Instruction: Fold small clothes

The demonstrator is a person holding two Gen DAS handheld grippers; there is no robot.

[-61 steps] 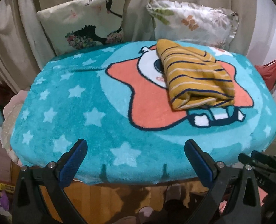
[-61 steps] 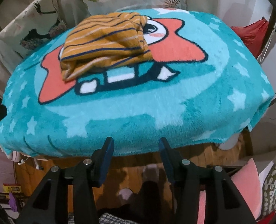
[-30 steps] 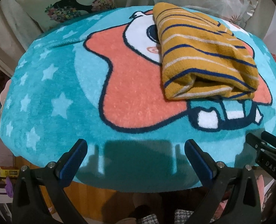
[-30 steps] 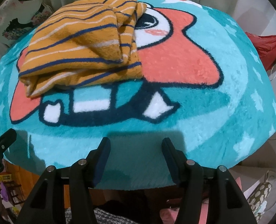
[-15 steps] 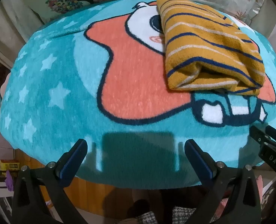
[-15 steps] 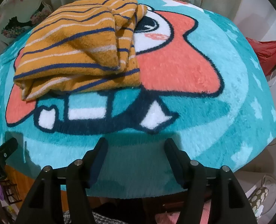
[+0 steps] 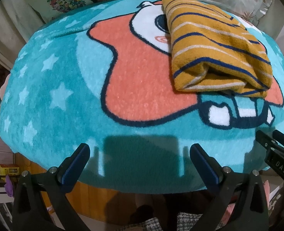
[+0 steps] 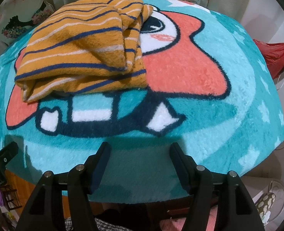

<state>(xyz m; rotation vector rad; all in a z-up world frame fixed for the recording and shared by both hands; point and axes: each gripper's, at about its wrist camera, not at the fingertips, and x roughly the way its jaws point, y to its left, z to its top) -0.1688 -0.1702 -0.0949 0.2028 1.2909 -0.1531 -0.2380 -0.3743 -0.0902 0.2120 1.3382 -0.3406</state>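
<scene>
**A:** Left wrist view: we hang our left gripper over the near edge of the fluffy teal blanket with its coral star cartoon. The folded mustard-yellow knit garment with navy and white stripes lies ahead and to the right of the fingers, well apart from them. The fold looks finished, or nearly.

**B:** From the right wrist, that garment sits ahead and to the left of our right gripper. Its near layers gape slightly. If we tidy it, we should press those loose edges flat from above and not tug a single layer.

**A:** And the fingers?

**B:** Both pairs stand spread and empty. The right jaws have just been widening, with only blanket beyond them. Nothing is gripped or touched.
</scene>
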